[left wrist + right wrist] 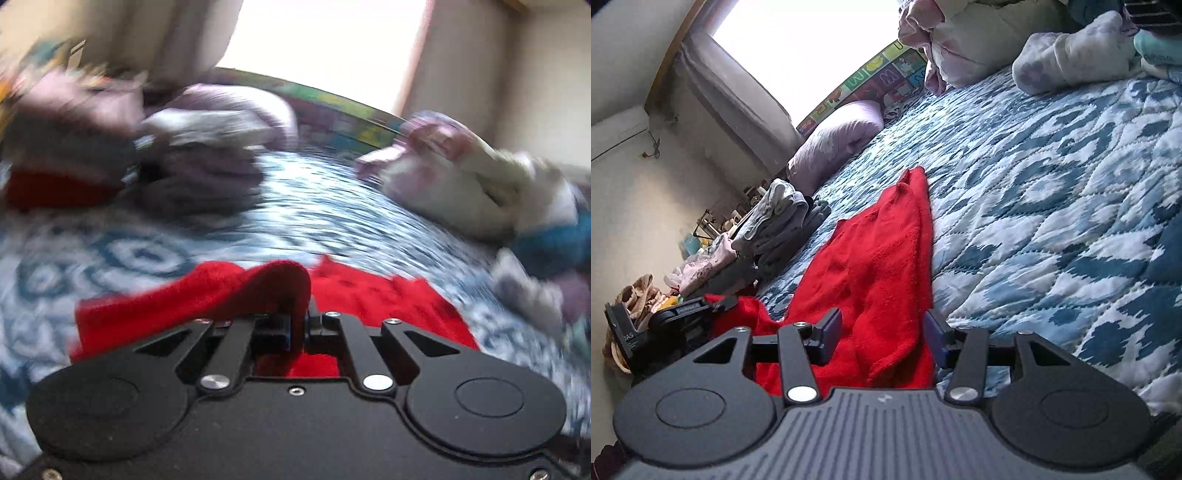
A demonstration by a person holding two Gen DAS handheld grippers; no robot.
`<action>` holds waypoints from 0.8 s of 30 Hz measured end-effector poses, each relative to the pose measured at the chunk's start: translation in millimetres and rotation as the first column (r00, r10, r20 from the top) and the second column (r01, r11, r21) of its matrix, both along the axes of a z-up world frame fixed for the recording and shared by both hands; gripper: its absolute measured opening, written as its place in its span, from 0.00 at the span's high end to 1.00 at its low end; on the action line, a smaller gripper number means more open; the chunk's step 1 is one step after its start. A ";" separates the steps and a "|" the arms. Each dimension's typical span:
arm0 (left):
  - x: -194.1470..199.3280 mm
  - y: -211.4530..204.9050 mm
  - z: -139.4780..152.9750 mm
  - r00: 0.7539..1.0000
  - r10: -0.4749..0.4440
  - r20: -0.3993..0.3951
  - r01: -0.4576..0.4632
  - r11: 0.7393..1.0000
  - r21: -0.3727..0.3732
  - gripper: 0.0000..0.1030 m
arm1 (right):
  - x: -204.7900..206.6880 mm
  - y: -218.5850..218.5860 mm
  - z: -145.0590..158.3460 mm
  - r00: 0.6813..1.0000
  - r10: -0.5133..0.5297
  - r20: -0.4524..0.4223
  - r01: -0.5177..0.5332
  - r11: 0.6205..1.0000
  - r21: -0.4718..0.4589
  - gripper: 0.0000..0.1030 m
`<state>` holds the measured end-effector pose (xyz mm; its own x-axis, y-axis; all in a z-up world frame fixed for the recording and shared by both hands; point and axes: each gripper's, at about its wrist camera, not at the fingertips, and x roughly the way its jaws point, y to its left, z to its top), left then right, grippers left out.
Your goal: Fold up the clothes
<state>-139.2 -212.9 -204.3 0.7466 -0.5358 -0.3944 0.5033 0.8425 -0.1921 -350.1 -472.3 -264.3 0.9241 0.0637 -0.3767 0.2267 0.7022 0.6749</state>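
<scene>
Red towel (871,266) lies on the blue-and-white patterned bed quilt (1052,192), one fold pinched tight in the left gripper (297,325). Over its near edge the right gripper (882,332) stands released, fingers spread. Folded grey clothes (779,225) are stacked beside a lilac pillow (838,140).

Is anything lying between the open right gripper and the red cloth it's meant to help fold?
Nothing visible. The right gripper is open with the red cloth directly between its fingers, on the quilt. The left gripper already pinches a fold.
</scene>
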 end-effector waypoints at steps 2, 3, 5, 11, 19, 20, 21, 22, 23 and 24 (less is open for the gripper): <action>-16.9 -26.9 -2.3 0.994 -0.088 0.063 0.082 0.993 0.089 0.97 | 0.1 -0.5 -0.4 1.000 0.001 0.004 -0.001 1.000 0.008 0.51; -26.7 -40.2 -5.2 0.986 -0.136 0.092 0.123 0.983 0.140 0.97 | -0.2 -1.2 -0.6 1.000 -0.001 0.006 0.001 1.000 0.010 0.50; -46.5 -65.8 -11.9 0.961 -0.240 0.141 0.202 0.949 0.242 0.97 | -1.2 -3.0 -1.0 1.000 -0.005 0.008 0.005 1.000 0.013 0.50; -83.9 -99.9 -32.3 0.841 -0.536 0.075 0.477 0.799 0.366 0.53 | -5.3 -10.1 -0.4 0.999 -0.038 0.026 0.037 0.999 0.038 0.50; -50.4 -27.1 -8.4 0.899 -0.438 0.001 0.437 0.898 0.054 0.54 | 12.0 -1.5 8.8 0.999 0.004 0.040 -0.002 0.999 -0.037 0.48; -44.1 -16.3 -6.7 0.915 -0.404 -0.010 0.404 0.915 0.023 0.54 | 15.8 0.2 10.0 0.999 0.009 0.035 -0.007 0.999 -0.051 0.48; -38.8 -6.3 -5.4 0.929 -0.370 -0.024 0.370 0.929 -0.003 0.54 | 18.6 -0.1 9.8 1.000 0.003 0.028 -0.002 0.999 -0.050 0.48; -33.5 3.7 -4.2 0.941 -0.336 -0.039 0.335 0.942 -0.028 0.54 | 21.3 -0.8 9.3 1.000 -0.005 0.022 0.006 0.999 -0.046 0.48; -28.6 13.8 -3.7 0.951 -0.304 -0.054 0.302 0.952 -0.048 0.55 | 23.9 -3.0 7.8 1.000 -0.012 0.018 0.013 1.000 -0.026 0.48; -24.4 22.5 -4.4 0.959 -0.276 -0.065 0.273 0.960 -0.060 0.55 | 26.7 -5.9 6.2 1.000 -0.019 0.018 0.019 1.000 -0.006 0.48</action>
